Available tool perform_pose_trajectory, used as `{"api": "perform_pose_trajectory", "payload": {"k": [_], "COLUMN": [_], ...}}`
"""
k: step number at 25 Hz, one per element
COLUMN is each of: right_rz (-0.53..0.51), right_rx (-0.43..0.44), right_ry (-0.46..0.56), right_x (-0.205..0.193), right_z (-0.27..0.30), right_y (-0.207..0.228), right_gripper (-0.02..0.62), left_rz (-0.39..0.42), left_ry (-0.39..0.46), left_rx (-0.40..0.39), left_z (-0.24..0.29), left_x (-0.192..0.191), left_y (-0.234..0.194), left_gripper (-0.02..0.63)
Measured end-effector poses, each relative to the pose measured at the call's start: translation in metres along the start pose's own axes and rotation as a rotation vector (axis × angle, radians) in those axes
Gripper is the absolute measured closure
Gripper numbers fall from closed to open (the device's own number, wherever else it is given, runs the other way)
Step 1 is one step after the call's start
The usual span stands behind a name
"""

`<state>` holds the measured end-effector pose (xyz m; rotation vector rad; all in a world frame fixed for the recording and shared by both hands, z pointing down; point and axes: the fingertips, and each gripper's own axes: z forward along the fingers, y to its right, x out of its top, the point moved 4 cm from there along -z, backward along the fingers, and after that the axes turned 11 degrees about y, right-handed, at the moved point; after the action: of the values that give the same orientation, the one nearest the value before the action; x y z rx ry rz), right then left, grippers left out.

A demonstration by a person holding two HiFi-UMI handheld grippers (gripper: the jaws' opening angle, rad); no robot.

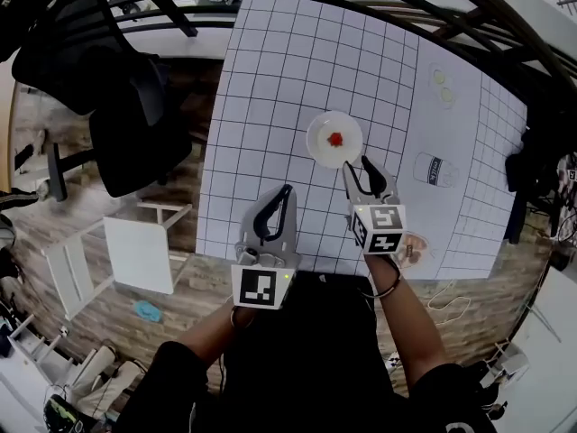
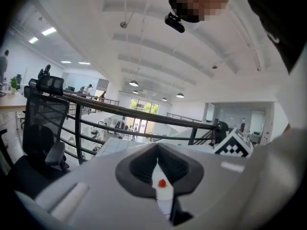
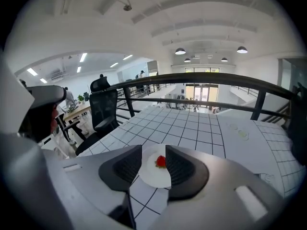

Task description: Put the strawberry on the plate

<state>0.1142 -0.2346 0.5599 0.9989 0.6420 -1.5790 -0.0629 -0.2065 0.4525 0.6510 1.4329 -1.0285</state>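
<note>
Since the strawberry (image 3: 161, 161) already rests on the plate (image 3: 149, 178), the step in hand looks like clearing away. That is best done by drawing the right gripper (image 3: 153, 151) straight up and back, jaws apart, so neither pad clips the rim. Its jaws stand fairly wide with nothing between them. The berry lies beyond and below their tips, untouched, framed in the gap nearer the right pad. The left gripper (image 1: 288, 190), tips together and empty, hangs farther from it.

The gridded mat (image 1: 270, 106) lies open between my right gripper (image 1: 356, 163) and the plate (image 1: 319, 133). A black railing (image 3: 192, 77) bars the mat's far side; an office chair (image 1: 126, 106) crowds the left.
</note>
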Motion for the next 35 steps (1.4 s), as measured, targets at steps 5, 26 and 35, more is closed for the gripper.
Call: {"api": "perform_pose_trajectory", "payload": {"k": [5, 26, 35], "right_rz": [0.041, 0.060, 0.007], "right_rx": [-0.047, -0.048, 0.082], "right_ry": [0.036, 0.287, 0.373], "right_x": [0.015, 0.103, 0.105], "right_z": [-0.029, -0.134, -0.205], "right_y": [-0.007, -0.044, -0.048], "right_gripper": [0.472, 0.592, 0.597], "left_rz": [-0.009, 0.004, 0.046], "left_ry": [0.020, 0.098, 0.115], "left_rx": [-0.051, -0.141, -0.096], "left_z": [-0.007, -0.032, -0.062], "left_x": [0.008, 0.048, 0.063], "left_y": [0.006, 0.052, 0.116], "left_gripper": [0.595, 0.596, 0.596]}}
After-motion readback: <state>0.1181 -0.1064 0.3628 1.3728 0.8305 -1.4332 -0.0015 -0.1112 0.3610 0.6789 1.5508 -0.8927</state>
